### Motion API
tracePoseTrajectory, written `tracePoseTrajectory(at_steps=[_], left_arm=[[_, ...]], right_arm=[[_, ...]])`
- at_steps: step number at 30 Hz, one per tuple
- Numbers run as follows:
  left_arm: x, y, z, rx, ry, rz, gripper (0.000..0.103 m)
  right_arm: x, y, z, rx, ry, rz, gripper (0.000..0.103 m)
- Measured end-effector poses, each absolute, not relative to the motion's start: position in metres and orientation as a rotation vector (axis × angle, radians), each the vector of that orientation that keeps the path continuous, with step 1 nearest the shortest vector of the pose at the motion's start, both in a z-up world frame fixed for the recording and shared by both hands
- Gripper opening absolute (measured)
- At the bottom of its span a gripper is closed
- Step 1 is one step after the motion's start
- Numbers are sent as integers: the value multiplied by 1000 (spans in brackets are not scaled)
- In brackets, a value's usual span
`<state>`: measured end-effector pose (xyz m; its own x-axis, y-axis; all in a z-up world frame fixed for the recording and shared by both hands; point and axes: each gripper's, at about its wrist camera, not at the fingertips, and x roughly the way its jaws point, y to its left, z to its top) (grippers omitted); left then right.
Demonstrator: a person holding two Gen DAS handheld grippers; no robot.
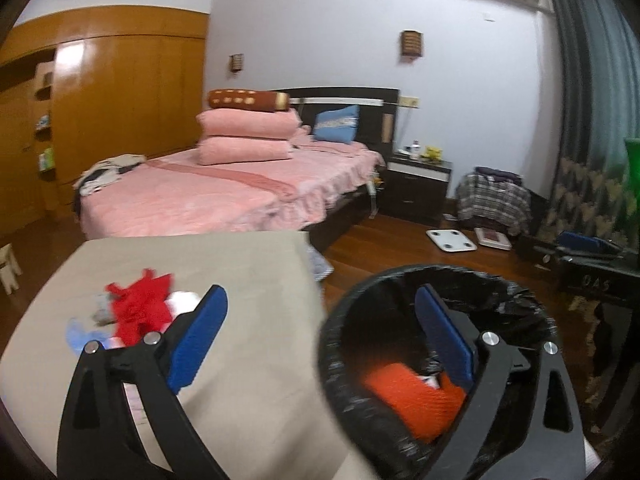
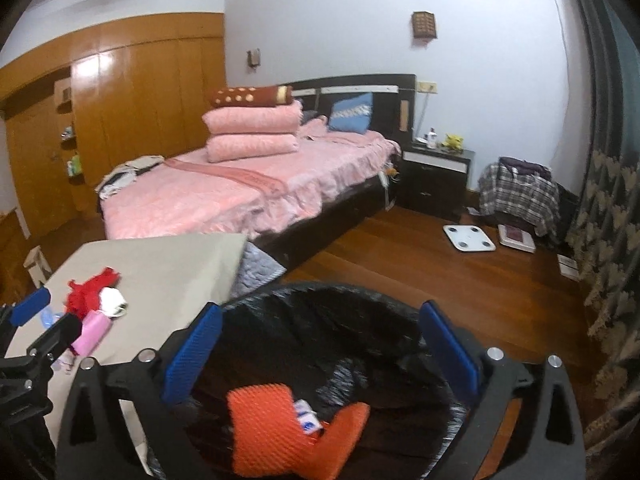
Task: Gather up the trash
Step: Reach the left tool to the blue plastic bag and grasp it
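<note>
Right wrist view shows my right gripper point(image 2: 320, 344) spread empty over the black-lined bin point(image 2: 360, 312) holding orange netting point(image 2: 264, 428), while my left gripper point(image 1: 320, 344), also spread, straddles table point(image 1: 240, 280) and bin, near remaining red trash point(image 1: 140, 304).

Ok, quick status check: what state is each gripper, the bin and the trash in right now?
left gripper: open, empty, straddling the table edge and the bin rim.
right gripper: open, empty, above the bin.
trash bin: lined with a black bag, open, partly filled.
orange foam net: inside the bin.
red scrap: on the table, uncollected.
pink packet: on the table, uncollected.
white wad: on the table, uncollected.
</note>
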<state>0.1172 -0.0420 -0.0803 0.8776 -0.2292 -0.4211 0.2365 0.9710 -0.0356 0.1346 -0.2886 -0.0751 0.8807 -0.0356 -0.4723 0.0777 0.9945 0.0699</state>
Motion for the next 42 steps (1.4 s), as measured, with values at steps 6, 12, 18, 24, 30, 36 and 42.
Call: tracePoseTrajectory(at_steps=[6, 12, 18, 24, 30, 36, 42], left_arm=[[109, 9, -79, 12, 436, -122, 93], [104, 53, -78, 2, 437, -20, 93], [101, 88, -85, -13, 459, 58, 92], [104, 108, -97, -22, 492, 106, 92], [109, 134, -107, -41, 518, 162, 92], [121, 165, -117, -53, 555, 235, 87], [140, 183, -134, -64, 617, 237, 81]], right_arm=[[146, -237, -74, 71, 478, 49, 97], [154, -187, -76, 46, 459, 140, 97], [163, -144, -83, 31, 465, 215, 97], [176, -122, -93, 27, 479, 237, 97], [188, -109, -107, 22, 513, 250, 97], [199, -94, -119, -2, 538, 265, 97], [207, -75, -131, -20, 560, 289, 94]])
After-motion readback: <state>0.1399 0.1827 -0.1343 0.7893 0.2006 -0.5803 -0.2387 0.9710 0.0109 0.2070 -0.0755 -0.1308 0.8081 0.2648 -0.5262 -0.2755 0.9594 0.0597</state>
